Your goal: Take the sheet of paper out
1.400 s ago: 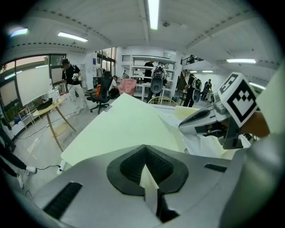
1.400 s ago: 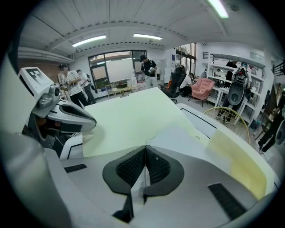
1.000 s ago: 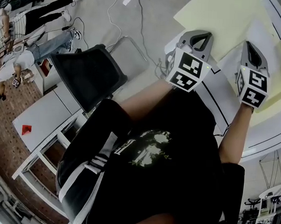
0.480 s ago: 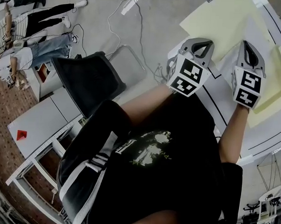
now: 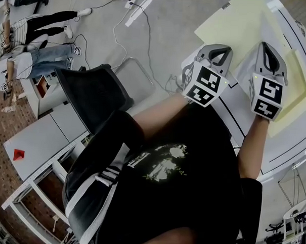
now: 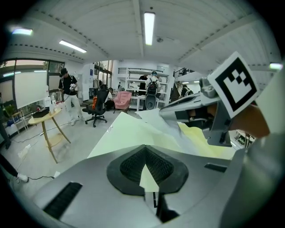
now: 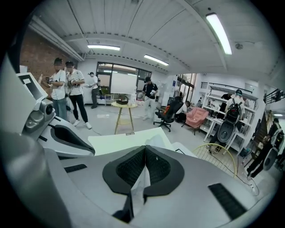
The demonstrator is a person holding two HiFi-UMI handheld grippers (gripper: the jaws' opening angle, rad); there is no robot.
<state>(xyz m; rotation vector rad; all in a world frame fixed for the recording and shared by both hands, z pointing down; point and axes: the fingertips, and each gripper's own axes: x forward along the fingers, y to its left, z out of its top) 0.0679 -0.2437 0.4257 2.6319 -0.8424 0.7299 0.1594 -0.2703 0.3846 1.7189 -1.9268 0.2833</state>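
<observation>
The left gripper (image 6: 145, 149) is closed, its jaws clamped on the edge of a pale yellow sheet (image 6: 127, 133). The right gripper (image 7: 145, 149) is closed on the white sheet of paper (image 7: 139, 186), which runs down between its jaws. Both sheets are above the worktop (image 5: 294, 135), the white one just beside the yellow.

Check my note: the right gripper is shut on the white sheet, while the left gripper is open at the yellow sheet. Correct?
Not quite. The left gripper is not open: the left gripper view shows its jaws closed on the yellow sheet. The right gripper is shut on the white sheet, as noted.
</observation>
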